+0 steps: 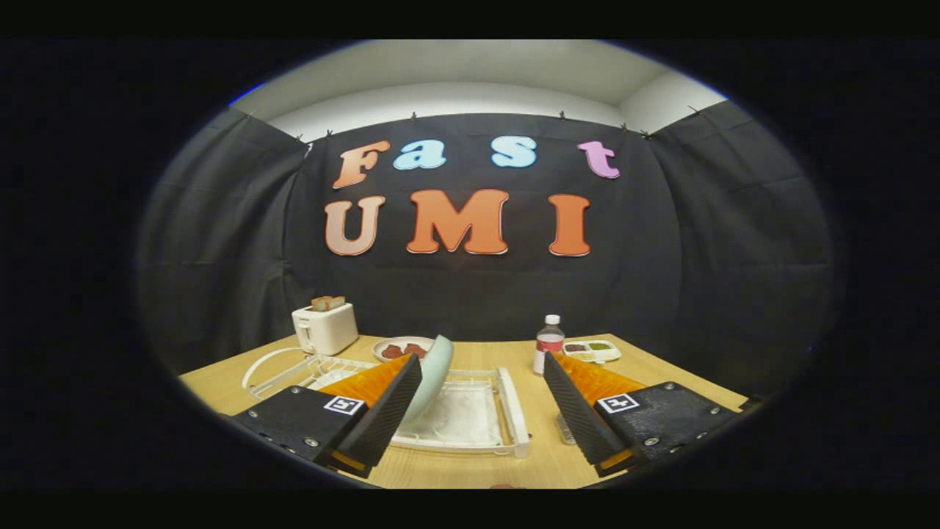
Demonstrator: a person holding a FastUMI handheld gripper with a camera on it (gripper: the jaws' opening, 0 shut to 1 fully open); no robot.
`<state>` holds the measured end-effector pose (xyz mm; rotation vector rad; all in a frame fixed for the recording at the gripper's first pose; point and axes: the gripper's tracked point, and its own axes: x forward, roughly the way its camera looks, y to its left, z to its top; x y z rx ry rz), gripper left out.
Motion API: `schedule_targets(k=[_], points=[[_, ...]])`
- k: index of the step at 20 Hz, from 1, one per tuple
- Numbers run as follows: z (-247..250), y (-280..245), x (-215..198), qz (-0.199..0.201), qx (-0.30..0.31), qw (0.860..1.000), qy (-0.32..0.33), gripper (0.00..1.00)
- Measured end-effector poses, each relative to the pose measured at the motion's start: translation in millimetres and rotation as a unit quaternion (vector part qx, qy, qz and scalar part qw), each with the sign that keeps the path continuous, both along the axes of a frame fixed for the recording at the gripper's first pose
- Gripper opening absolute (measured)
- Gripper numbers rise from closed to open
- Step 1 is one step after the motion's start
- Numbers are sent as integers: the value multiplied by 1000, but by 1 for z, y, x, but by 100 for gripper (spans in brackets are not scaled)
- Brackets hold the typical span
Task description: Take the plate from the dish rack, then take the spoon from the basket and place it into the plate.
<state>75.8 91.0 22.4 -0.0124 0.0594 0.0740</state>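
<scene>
Black cloth walls close in a pale wooden worktop (pixel 661 375) on three sides. The gripper (pixel 481 411) hangs low over its near edge with the fingers spread wide and nothing between the pads. A white plastic dish rack (pixel 514 411) lies flat just ahead of them, and a pale green round plate (pixel 433 371) stands on edge in it, leaning, right beside the left finger (pixel 382 415); whether it touches that finger I cannot tell. Beyond the rack sit a white toaster with bread in its slots (pixel 324 328), a white dish of reddish food (pixel 402 348), a clear plastic bottle with a white cap (pixel 548 342) and a small white tray of sauces (pixel 592 350). A basket or spoon I cannot pick out for certain.

My read is that the first step is in hand: taking the plate. The fingers would need to shift left so the rim sits between them, then close on it and lift it up clear of the rack wall. Bare worktop to the right, short of the bottle, offers room to set it down.
</scene>
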Motion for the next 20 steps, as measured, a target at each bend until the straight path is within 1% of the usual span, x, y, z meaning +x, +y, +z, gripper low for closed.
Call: schedule_targets(k=[3,8,12,14,16,17,18,19,20], points=[[-7,24,19,15,8,1000,24,99],[-37,35,55,-11,7,998,69,99],[-68,37,76,-28,3,994,110,100],[-82,37,82,-37,12,991,130,100],[-92,39,87,-44,26,988,149,95],[-97,41,88,-45,35,986,159,85],[-100,44,90,-44,41,984,166,80],[-102,45,92,-49,43,983,170,69],[-103,46,93,-51,40,983,171,61]])
